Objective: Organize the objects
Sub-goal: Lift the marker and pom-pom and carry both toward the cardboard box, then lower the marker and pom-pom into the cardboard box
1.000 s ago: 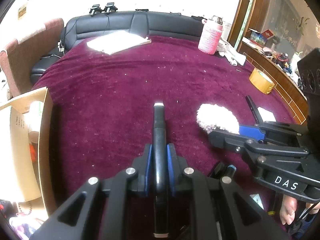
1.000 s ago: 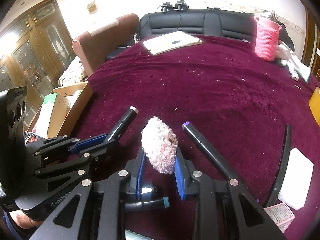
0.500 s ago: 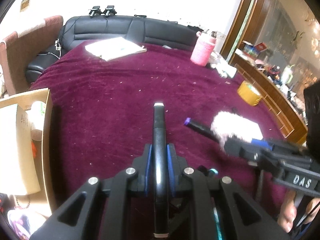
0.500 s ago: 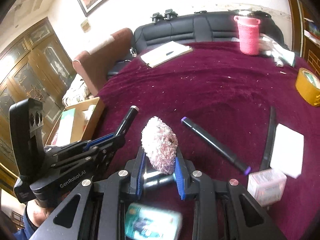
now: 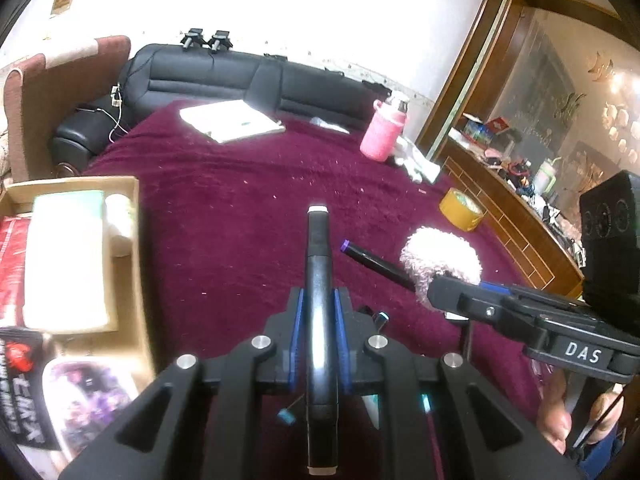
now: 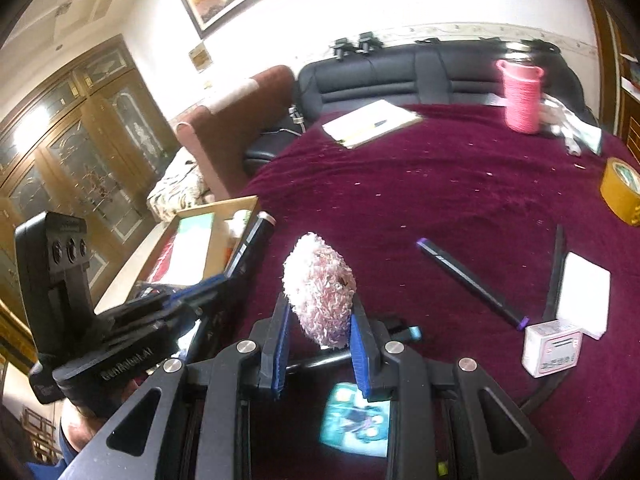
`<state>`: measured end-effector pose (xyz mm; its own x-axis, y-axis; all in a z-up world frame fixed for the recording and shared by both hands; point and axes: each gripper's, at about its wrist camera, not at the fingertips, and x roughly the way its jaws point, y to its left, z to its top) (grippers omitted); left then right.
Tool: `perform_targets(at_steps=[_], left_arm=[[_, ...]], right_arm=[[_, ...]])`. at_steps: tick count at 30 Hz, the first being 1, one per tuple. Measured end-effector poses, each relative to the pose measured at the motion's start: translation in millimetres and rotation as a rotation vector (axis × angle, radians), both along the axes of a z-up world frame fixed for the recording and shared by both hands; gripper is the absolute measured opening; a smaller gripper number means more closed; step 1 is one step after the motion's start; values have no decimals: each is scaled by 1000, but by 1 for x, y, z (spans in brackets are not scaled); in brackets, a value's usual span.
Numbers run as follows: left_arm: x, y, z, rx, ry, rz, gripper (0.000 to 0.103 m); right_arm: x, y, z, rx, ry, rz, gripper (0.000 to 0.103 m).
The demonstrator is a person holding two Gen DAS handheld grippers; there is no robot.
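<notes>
Keep the left tool (image 5: 318,312) squeezed tight on the black pen (image 5: 319,264) and the right tool (image 6: 320,334) on the fluffy ball (image 6: 320,288), then carry both across to the cardboard box (image 5: 138,256) beside the table (image 5: 248,216).

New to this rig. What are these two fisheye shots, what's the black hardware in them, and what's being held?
There is no robot arm. A person carries a hand-held gripper in each hand, and each has a camera looking forward along its two fingers, so the black frame at the bottom of each picture is the gripper itself.

In the left wrist view, the left hand-held gripper is shut on a black marker with a white tip. The other gripper shows at the right edge.

In the right wrist view, the right hand-held gripper is shut on a fluffy pink-white ball.

Both hang over a maroon cloth. On it lie a purple-tipped marker, a yellow tape roll, a white pad, a small box, a notepad and a pink knitted bottle holder. A cardboard box sits at the cloth's left edge.
</notes>
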<state>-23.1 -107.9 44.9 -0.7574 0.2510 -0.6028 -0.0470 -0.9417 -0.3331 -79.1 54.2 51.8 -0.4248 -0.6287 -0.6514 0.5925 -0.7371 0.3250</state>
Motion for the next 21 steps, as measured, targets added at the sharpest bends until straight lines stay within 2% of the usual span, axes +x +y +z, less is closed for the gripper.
perform_targets(at_steps=[9, 21], left_arm=[[40, -43, 23, 16, 55, 86, 14], [74, -110, 20, 37, 34, 203, 14]], right_arm=[[14, -41, 2, -8, -27, 94, 30], [31, -120, 11, 16, -45, 241, 30]])
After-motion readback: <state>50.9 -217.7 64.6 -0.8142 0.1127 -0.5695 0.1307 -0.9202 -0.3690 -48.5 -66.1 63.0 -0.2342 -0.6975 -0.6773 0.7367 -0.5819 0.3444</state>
